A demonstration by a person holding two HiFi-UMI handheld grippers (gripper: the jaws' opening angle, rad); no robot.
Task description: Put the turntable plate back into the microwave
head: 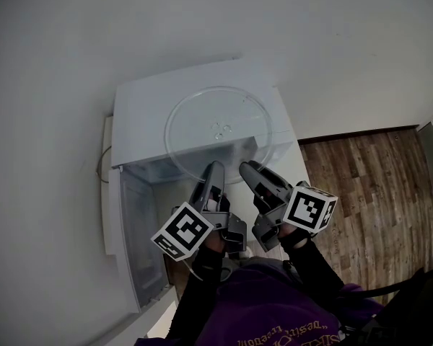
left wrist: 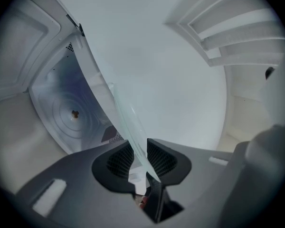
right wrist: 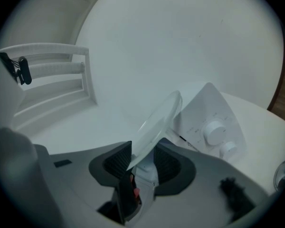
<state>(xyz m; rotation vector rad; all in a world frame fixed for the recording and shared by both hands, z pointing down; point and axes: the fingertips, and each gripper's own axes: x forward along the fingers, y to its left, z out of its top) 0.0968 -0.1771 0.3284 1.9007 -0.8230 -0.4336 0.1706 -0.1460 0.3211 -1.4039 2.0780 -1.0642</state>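
White-cased microwave stands with its door swung open to the left in the head view, and the cavity is empty. The clear glass turntable plate lies on the roof of the oven. Its near rim projects past the front edge, above the open mouth.

Both tools are at that near rim, close together. The left gripper has its jaws drawn narrow on the glass. In the left gripper view the rim runs between the ribbed pads and both appear to bear on it. The right gripper has its jaws set wider. In the right gripper view the rim sits between them, but we see no firm clamp on that side. The drive hub shows at the centre of the cavity floor, uncovered.

We judge the step in hand to be the pick-up of the plate from the roof, with the grasp made on one side only. The task itself is barely begun.

The next move calls for the right jaws to close on the rim. The plate then has to be drawn forward off the roof, kept level between the two grips. After that it must be lowered to the mouth, slid in clear of the door, and centred over the hub. Glass held by a thin edge may slip or tip if the two hands part company.
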